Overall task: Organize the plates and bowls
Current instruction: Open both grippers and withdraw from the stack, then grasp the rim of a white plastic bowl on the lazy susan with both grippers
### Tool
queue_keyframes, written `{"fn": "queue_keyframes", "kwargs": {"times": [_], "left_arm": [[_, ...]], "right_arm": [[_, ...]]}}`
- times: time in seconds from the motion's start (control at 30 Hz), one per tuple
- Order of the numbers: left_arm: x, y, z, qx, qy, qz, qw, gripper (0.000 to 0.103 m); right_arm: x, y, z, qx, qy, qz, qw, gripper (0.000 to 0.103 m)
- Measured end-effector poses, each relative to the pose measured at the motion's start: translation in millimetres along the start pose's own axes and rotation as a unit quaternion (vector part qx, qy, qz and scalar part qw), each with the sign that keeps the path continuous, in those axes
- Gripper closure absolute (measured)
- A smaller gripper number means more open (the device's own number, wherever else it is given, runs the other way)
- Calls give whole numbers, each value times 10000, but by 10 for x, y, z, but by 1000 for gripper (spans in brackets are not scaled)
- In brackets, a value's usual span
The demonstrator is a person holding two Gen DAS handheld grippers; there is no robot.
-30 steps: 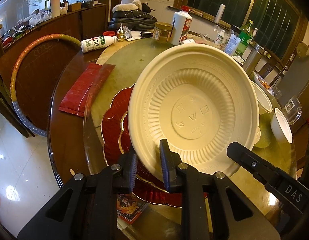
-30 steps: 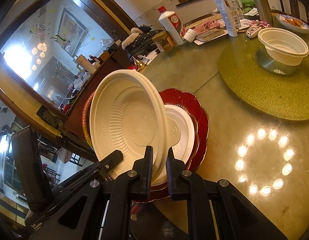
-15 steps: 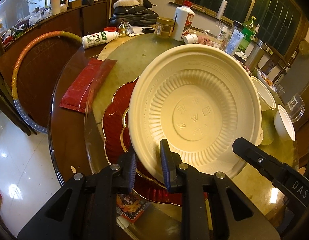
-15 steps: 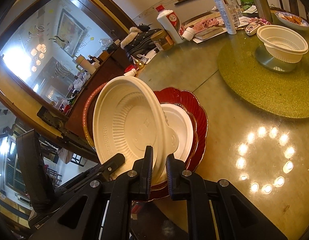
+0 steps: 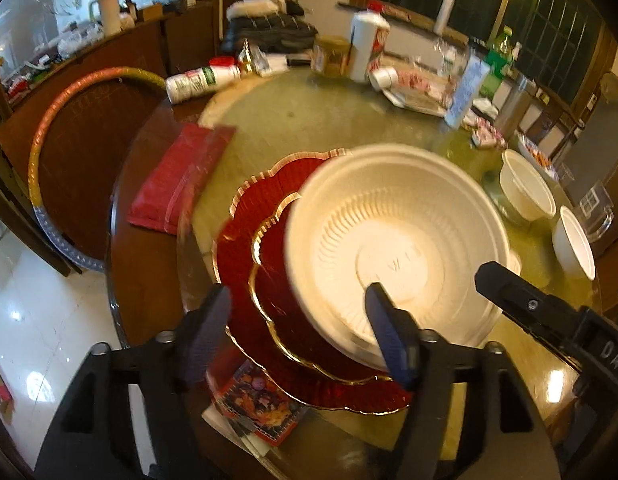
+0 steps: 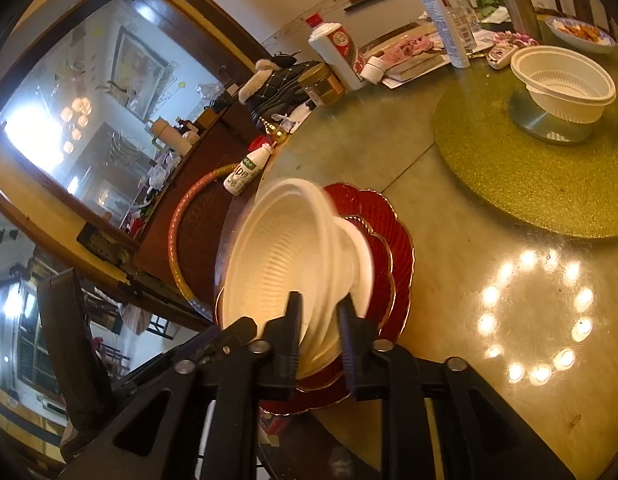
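- Red scalloped plates (image 5: 245,240), stacked, lay near-left on the table (image 5: 309,120).
- Large cream bowl (image 5: 397,248), empty, blurred, sat tilted upon them.
- Left gripper (image 5: 301,332): jaws opening, clear of the rim.
- Right gripper (image 6: 319,332): jaws opening, rim between, unclamped.
- Two small white bowls (image 5: 529,192), empty, stood far right.

White bottle (image 5: 367,50), hoop (image 5: 49,136), red packet (image 5: 179,178)

The big bowl (image 5: 397,248) is cream-white with fine ribbing around its well, and it sits over 2 deep red scalloped plates (image 5: 269,236) edged in gold. The tabletop (image 6: 449,292) is pale olive, carrying a glittery yellow-green turntable (image 6: 521,184) and 1 red packet (image 5: 177,184).
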State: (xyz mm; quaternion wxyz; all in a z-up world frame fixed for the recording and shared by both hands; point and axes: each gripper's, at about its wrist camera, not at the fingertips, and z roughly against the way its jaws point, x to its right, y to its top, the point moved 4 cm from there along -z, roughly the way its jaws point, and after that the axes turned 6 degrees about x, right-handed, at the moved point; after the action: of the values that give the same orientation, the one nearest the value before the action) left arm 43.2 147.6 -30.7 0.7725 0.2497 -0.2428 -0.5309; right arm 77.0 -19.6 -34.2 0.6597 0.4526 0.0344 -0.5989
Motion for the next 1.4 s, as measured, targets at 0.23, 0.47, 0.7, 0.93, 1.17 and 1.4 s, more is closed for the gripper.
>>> {"fn": "queue_keyframes", "kwargs": {"times": [0.23, 0.47, 0.7, 0.93, 1.17, 1.4], "left_arm": [[-183, 302, 517, 1253, -32, 735, 9894, 24], [405, 747, 622, 1498, -600, 546, 9854, 18], [1643, 889, 108, 658, -1335, 281, 9885, 18], [2448, 857, -609, -5, -1121, 423, 9928, 18], [2864, 836, -1209, -340, -716, 535, 9954, 18], [3074, 832, -1584, -498, -399, 382, 9972, 18]], "right_arm": [[79, 187, 292, 437, 318, -312, 9981, 39], [656, 568, 844, 1330, -94, -767, 9881, 29], [1232, 1227, 1281, 1541, -767, -591, 9833, 29], [1913, 1993, 1164, 1208, -1777, -342, 9760, 32], [2365, 2354, 598, 381, -2489, 61, 9678, 49], [2746, 2449, 51, -458, -2992, 4, 9531, 51]]}}
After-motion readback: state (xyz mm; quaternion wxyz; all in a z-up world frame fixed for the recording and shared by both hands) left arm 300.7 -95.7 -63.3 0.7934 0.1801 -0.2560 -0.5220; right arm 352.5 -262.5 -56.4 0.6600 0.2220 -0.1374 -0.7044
